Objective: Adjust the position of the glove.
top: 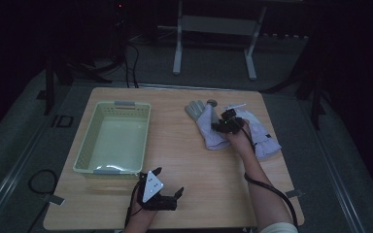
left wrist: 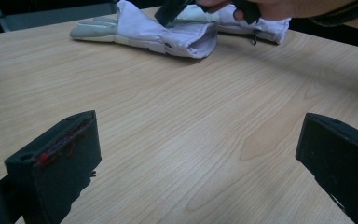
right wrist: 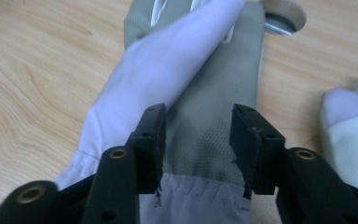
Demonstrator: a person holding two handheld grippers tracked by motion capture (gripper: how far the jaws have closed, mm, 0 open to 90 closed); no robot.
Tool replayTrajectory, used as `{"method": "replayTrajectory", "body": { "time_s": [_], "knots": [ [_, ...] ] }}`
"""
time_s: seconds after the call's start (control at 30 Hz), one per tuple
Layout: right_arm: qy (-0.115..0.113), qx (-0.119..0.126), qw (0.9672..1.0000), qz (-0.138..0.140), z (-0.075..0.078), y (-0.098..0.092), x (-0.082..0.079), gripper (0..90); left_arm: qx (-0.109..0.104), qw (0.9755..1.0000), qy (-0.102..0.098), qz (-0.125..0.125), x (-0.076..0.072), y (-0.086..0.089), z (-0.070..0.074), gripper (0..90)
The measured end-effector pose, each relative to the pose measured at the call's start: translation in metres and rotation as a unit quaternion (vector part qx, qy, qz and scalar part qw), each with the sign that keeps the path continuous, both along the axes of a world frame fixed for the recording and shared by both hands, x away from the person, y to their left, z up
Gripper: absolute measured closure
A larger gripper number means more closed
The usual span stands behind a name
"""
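Two pale grey-and-white gloves lie on the wooden table at the back right. The nearer glove (top: 204, 121) (left wrist: 168, 32) (right wrist: 205, 84) lies with its fingers pointing away and a white part folded across its grey palm. My right gripper (top: 226, 121) (right wrist: 198, 126) is open, its jaws standing on either side of that grey palm near the cuff. The second glove (top: 264, 138) (left wrist: 265, 25) (right wrist: 349, 126) lies just to its right. My left gripper (top: 169, 180) (left wrist: 196, 128) rests wide open near the table's front edge, nothing between its jaws.
A pale green plastic basket (top: 85, 141) stands empty on the table's left half. A small round wooden piece (top: 211, 102) (right wrist: 284, 11) lies just beyond the glove's fingers. Dark floor and a metal stand (top: 213, 29) lie beyond the table.
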State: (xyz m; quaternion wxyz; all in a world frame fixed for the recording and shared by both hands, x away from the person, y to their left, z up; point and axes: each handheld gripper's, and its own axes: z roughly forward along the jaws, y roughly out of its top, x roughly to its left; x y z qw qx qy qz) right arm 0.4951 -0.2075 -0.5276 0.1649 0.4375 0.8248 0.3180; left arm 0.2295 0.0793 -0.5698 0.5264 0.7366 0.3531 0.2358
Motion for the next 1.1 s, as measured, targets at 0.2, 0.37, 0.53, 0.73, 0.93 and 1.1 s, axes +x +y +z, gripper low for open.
{"method": "replayTrajectory", "body": {
  "time_s": [0.2, 0.37, 0.53, 0.73, 0.93, 1.1],
  "knots": [
    [0.015, -0.006, 0.9999, -0.005, -0.011, 0.005, 0.0, 56.5, 0.003, 1.0, 0.0, 0.001, 0.0, 0.0, 0.0, 0.0],
    [0.014, -0.031, 0.9994, 0.005, -0.011, 0.009, 0.0, 65.2, 0.002, 1.0, -0.001, 0.002, 0.0, 0.0, 0.0, 0.0],
    [0.022, -0.041, 0.9989, -0.005, -0.009, 0.014, 0.0, 82.5, 0.004, 1.0, 0.0, 0.002, 0.0, 0.0, 0.0, 0.0],
    [0.018, -0.003, 0.9994, -0.031, 0.011, 0.022, -0.013, 88.1, 0.002, 1.0, 0.0, 0.002, 0.0, 0.0, 0.0, 0.0],
    [-0.008, 0.027, 0.9981, -0.054, 0.034, 0.028, -0.033, 88.3, 0.002, 1.0, 0.0, 0.004, 0.0, 0.0, 0.0, 0.0],
    [-0.028, 0.039, 0.9965, -0.069, 0.049, 0.031, -0.051, 88.3, 0.004, 1.0, -0.001, 0.004, 0.0, -0.001, 0.0, 0.0]
  ]
}}
